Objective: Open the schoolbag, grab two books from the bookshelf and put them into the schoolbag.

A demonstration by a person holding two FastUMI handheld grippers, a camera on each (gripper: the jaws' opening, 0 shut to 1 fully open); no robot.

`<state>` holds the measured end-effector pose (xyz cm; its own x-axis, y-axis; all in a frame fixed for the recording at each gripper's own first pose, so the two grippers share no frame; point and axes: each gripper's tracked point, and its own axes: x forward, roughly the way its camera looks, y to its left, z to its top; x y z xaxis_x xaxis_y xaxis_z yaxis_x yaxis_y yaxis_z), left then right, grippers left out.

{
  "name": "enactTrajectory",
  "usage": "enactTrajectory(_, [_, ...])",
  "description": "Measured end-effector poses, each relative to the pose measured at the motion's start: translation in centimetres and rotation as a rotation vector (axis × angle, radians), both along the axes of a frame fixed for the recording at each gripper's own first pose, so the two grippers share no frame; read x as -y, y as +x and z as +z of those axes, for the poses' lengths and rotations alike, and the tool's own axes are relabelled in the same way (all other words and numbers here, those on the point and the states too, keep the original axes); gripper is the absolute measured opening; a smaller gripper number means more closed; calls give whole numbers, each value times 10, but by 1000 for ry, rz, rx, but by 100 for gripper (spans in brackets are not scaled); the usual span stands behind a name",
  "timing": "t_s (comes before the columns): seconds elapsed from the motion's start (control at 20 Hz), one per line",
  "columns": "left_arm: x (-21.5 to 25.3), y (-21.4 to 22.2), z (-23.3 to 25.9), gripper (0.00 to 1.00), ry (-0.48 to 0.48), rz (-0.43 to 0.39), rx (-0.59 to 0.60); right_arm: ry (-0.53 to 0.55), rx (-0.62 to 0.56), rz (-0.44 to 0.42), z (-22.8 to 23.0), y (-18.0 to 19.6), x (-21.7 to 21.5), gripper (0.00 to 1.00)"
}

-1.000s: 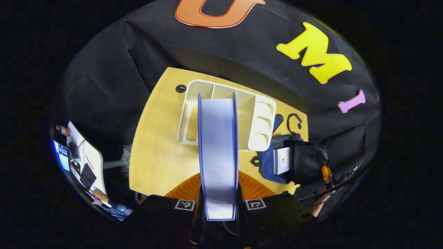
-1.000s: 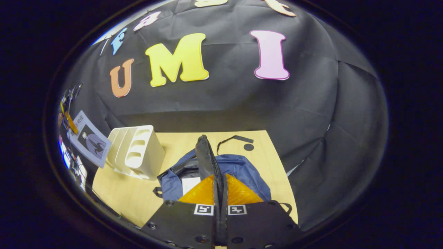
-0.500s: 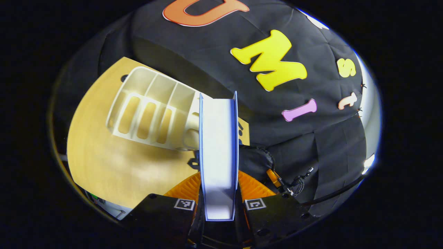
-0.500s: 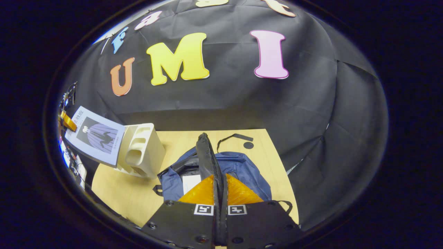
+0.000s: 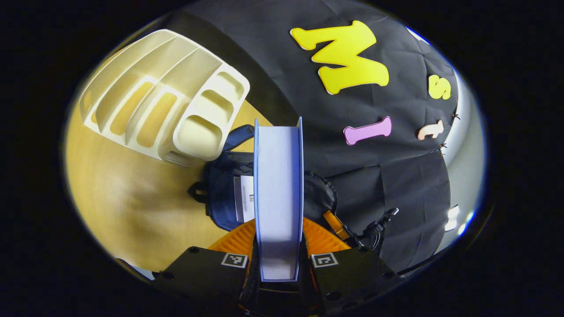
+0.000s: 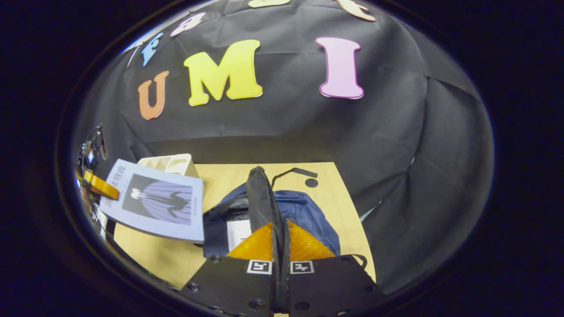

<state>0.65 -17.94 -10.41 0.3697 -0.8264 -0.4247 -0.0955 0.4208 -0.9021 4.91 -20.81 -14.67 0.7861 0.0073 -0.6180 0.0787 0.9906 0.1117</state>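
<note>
One book point(image 5: 278, 198) clamped in your left gripper point(image 5: 278, 259); right gripper point(image 6: 280, 268) pinches schoolbag flap point(image 6: 263, 198). Flap slipping closes opening; book corner snags rim.

Your left gripper point(image 5: 278, 264) clamps a book point(image 5: 278, 193) edge-on, both fingers pressing its covers. White bookshelf point(image 5: 163, 101) sits at 10 o'clock on the wooden table point(image 5: 114, 207). Blue schoolbag point(image 5: 224, 193) lies open just behind the book, a white sheet point(image 5: 243, 204) showing inside.
</note>
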Motion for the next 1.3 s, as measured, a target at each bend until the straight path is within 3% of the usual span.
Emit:
enactTrajectory(0.25, [42,-7,-37,39,26,-52,-37,-4,-9,-1,1,0,4,0])
enactTrajectory(0.7, [109,-6,-79,39,104,-126,13,-6,-13,0,7,4,10,0])
enactTrajectory(1.3, [170,14,-97,39,-12,-96,-5,-9,4,17,24,9,8,1])
